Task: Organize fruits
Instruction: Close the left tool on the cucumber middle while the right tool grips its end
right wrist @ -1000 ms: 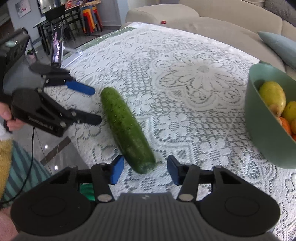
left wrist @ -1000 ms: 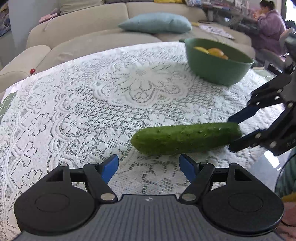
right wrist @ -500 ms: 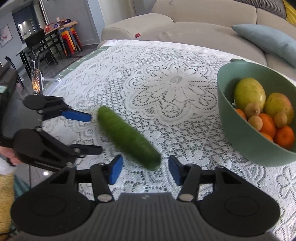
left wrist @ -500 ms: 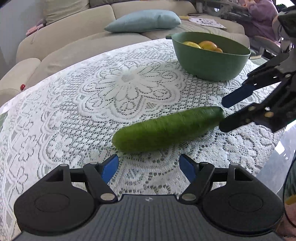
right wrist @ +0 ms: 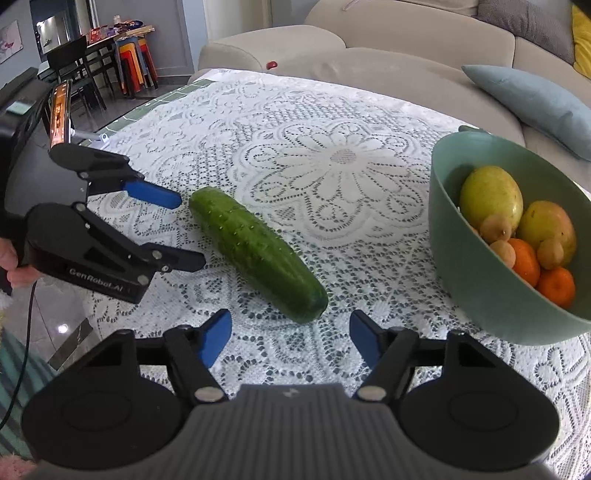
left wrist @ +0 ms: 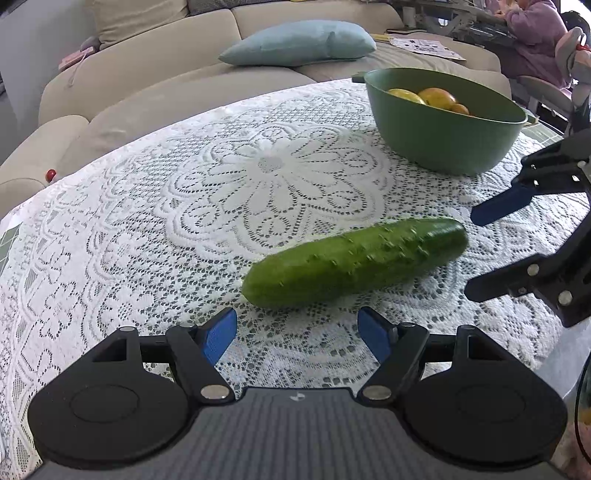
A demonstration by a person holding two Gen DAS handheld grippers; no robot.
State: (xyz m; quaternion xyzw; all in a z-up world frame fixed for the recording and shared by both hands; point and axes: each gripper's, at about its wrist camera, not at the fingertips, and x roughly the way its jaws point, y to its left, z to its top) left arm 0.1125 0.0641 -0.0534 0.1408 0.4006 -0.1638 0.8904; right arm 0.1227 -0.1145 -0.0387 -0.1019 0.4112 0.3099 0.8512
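Observation:
A green cucumber (left wrist: pixel 354 262) lies on the white lace tablecloth (left wrist: pixel 184 206); it also shows in the right wrist view (right wrist: pixel 258 251). A green bowl (left wrist: pixel 443 136) holds mangoes, oranges and small brown fruits (right wrist: pixel 517 229). My left gripper (left wrist: pixel 297 336) is open and empty, just short of the cucumber's near end; it shows in the right wrist view (right wrist: pixel 188 230) at the cucumber's far end. My right gripper (right wrist: pixel 290 338) is open and empty, just short of the other end; it shows in the left wrist view (left wrist: pixel 476 254).
A beige sofa (left wrist: pixel 147 85) with a light blue cushion (left wrist: pixel 299 44) runs behind the table. The bowl (right wrist: pixel 480 288) stands to the right of my right gripper. The table edge and tiled floor (right wrist: pixel 66 332) lie at the left. A person (left wrist: pixel 532 33) sits at the far right.
The cucumber has slid and turned on the cloth, away from my grippers. Both grippers have drawn back a little from it and stay open.

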